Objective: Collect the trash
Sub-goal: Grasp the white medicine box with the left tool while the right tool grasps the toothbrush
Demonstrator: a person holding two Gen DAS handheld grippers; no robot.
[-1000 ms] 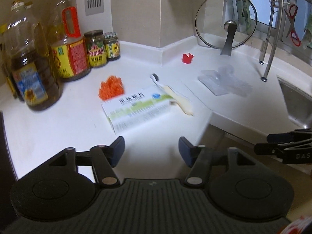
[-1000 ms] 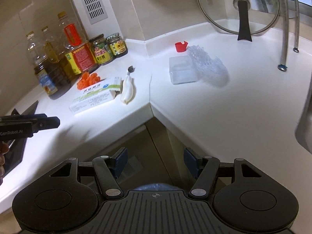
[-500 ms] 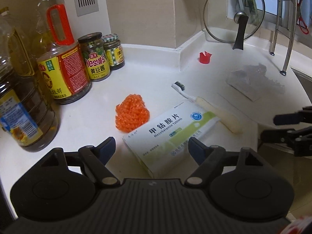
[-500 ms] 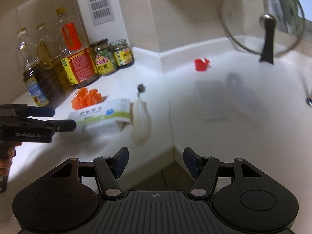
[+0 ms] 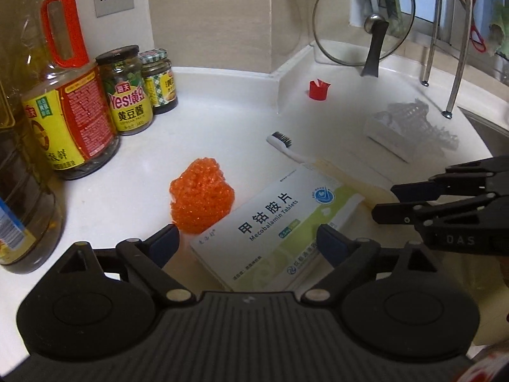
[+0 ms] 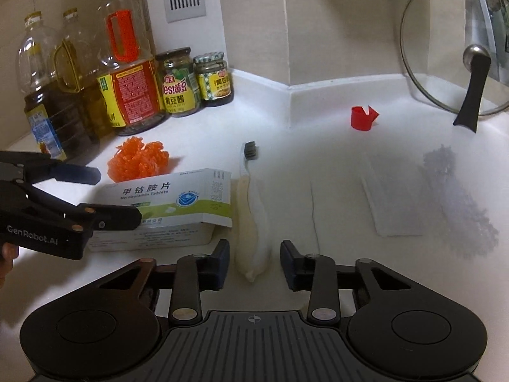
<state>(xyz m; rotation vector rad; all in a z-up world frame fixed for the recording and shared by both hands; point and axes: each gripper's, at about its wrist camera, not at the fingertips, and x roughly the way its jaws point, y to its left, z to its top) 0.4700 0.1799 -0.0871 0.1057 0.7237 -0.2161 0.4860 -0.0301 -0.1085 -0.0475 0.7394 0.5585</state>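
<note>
Straddling the near end of the tablet box (image 5: pixel 280 219), the left tongs (image 5: pixel 248 242) stand wide apart, one blue-tipped finger on each side of the carton and neither touching it. The right tongs (image 6: pixel 254 262) are likewise spread, their fingers flanking the butt of the toothbrush (image 6: pixel 253 219) handle without gripping it. Both pieces lie flat on the white table (image 6: pixel 318 146), the toothbrush just beside the box's right end, bristles pointing toward the wall. An orange mesh wad (image 5: pixel 200 197) sits at the box's far left corner. Farther out, a red bottle cap (image 6: pixel 362 117) stands near the wall corner, and a clear plastic tray (image 6: pixel 394 203) with a crumpled transparent net (image 6: pixel 455 197) beside it lies to the right. Oil bottles (image 6: pixel 127 73) and sauce jars (image 6: pixel 179 84) line the back wall, and a glass pot lid (image 6: pixel 455 47) leans upright at the far right.
</note>
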